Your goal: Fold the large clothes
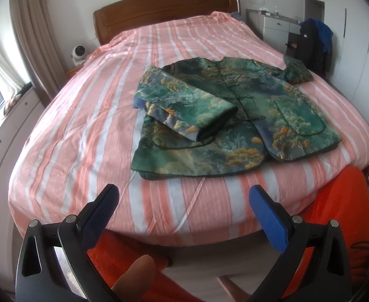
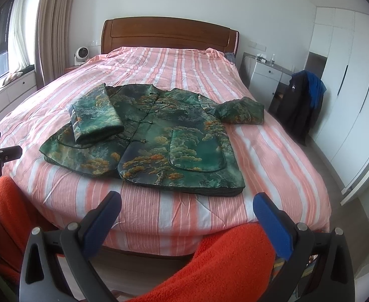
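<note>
Two grippers hang over the foot edge of the bed (image 1: 66,115), and both are empty.

From the left wrist view, the left gripper (image 1: 183,202) has its fingers (image 1: 103,207) spread wide with nothing between them. The green jacket (image 1: 234,115) lies flat on the striped bed cover, front side up and buttoned, well ahead of the fingers and a bit to their right. Its bottom hem is the part nearest the foot edge, and its collar points to the headboard (image 1: 164,5). So the long way of the jacket runs from foot to head. One sleeve (image 1: 184,105) is already folded in across the front. The other sleeve (image 1: 297,71) sticks out toward the right edge of the bed.

From the right wrist view, the right gripper (image 2: 187,207) also has its fingers (image 2: 270,216) open wide and holds nothing. The jacket is straight ahead, with its hem just past the fingers. The loose sleeve lies ahead and to the right, near the right edge.

I think the loose sleeve gets folded in next. The right gripper looks like the nearer one to it, so it would likely reach forward and right to grab the cuff.
</note>
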### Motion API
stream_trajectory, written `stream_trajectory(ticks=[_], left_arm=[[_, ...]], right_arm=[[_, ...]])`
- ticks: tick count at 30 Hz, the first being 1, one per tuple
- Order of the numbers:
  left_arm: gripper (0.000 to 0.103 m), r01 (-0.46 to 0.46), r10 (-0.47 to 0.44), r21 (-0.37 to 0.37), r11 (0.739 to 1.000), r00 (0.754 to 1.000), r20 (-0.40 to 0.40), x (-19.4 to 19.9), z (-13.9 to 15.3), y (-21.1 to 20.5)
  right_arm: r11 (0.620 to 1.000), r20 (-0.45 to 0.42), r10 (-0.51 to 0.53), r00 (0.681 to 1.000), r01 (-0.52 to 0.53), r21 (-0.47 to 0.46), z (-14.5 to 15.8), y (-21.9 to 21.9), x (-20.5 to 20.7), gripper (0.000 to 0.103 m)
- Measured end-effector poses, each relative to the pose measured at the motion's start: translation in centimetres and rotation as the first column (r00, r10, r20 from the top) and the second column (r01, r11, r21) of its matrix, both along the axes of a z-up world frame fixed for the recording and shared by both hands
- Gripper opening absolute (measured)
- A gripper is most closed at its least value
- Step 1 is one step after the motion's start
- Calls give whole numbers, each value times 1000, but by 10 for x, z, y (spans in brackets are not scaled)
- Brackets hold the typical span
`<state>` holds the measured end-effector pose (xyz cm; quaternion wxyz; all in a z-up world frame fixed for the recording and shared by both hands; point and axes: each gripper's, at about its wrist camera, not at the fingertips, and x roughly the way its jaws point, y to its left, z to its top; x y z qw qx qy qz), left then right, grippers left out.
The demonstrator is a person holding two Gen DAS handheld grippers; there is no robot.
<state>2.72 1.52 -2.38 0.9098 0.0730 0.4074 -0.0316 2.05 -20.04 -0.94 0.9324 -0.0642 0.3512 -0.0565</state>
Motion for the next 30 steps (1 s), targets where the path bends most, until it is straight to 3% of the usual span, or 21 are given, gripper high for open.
stream_trajectory(ticks=[21, 24, 26, 28, 30], left_arm=[[103, -10, 10, 15, 1000, 1000, -7, 10, -9, 13], [103, -48, 44, -76, 996, 997, -59, 43, -22, 57], [103, -36, 5, -199, 979, 988, -154, 77, -44, 92], [103, -13, -54, -290, 957, 973, -223, 116, -71, 118], [103, -9, -69, -283, 959, 962, -265, 149, -97, 126]], right_arm=[[1000, -14, 11, 1000, -11, 16, -5, 3, 4, 103], [996, -13, 43, 999, -42, 74, -6, -13, 12, 103], [991, 15, 84, 996, -85, 102, -9, -35, 22, 103], [988, -19, 111, 994, -108, 112, -23, -61, 43, 103], [982, -103, 107, 989, -89, 165, -51, -101, 79, 103]])
